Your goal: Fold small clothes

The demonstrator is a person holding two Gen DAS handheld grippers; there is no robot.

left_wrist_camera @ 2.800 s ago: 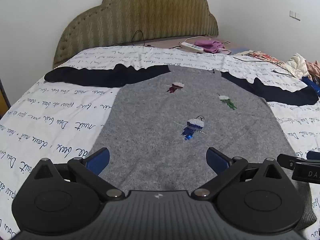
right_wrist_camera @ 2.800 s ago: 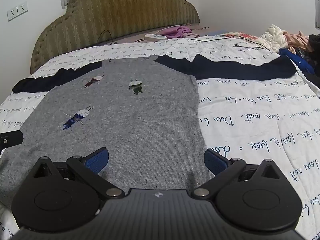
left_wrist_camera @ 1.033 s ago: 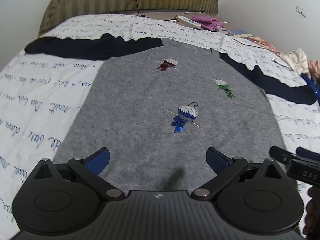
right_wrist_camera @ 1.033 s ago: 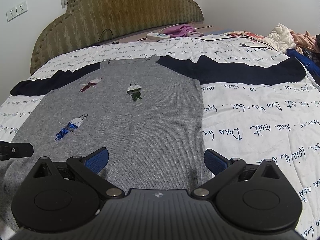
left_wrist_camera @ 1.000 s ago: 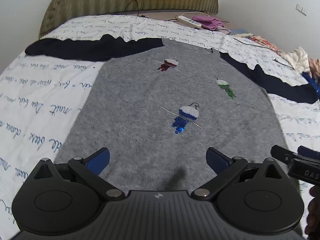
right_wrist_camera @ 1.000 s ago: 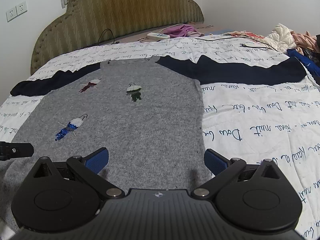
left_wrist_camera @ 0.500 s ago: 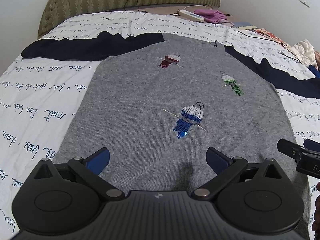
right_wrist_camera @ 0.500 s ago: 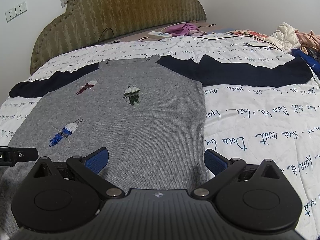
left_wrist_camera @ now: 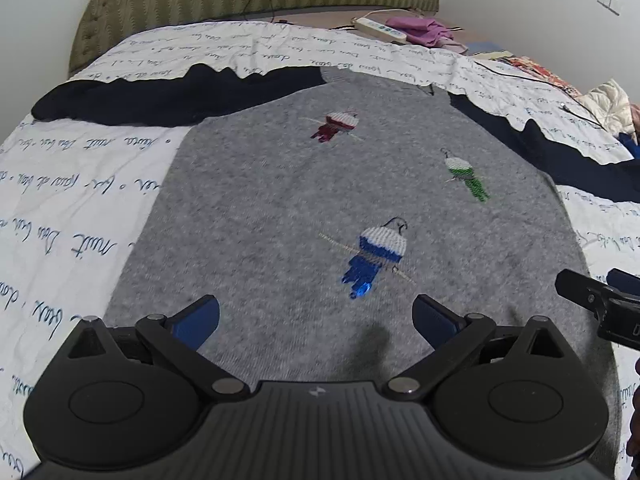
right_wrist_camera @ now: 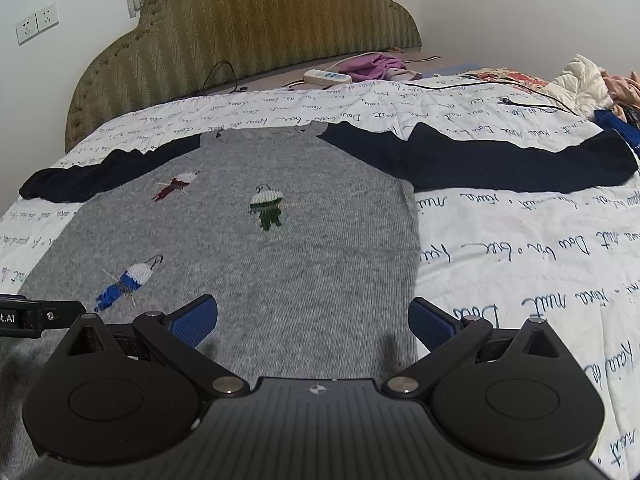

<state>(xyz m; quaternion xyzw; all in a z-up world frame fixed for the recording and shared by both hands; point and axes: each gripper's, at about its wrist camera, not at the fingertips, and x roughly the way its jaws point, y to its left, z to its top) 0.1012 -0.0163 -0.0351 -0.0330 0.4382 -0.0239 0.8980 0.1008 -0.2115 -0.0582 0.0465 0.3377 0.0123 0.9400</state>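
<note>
A grey knitted sweater with navy sleeves lies flat, face up, on the bed, both sleeves spread out sideways. Three small embroidered figures mark its chest: red, green and blue. My left gripper is open just above the sweater's lower left part, nothing between its blue pads. My right gripper is open over the lower right part, close to the sweater's right side edge. Each gripper shows at the edge of the other's view. The hem is hidden beneath the gripper bodies.
The white bedspread with blue handwriting covers the bed. An olive padded headboard stands behind. A power strip, purple cloth and black cables lie at the head. A pile of clothes sits far right.
Both grippers have moved forward and lower over the sweater, so the embroidered figures look larger and nearer. Both stay open and the sweater has not moved.
</note>
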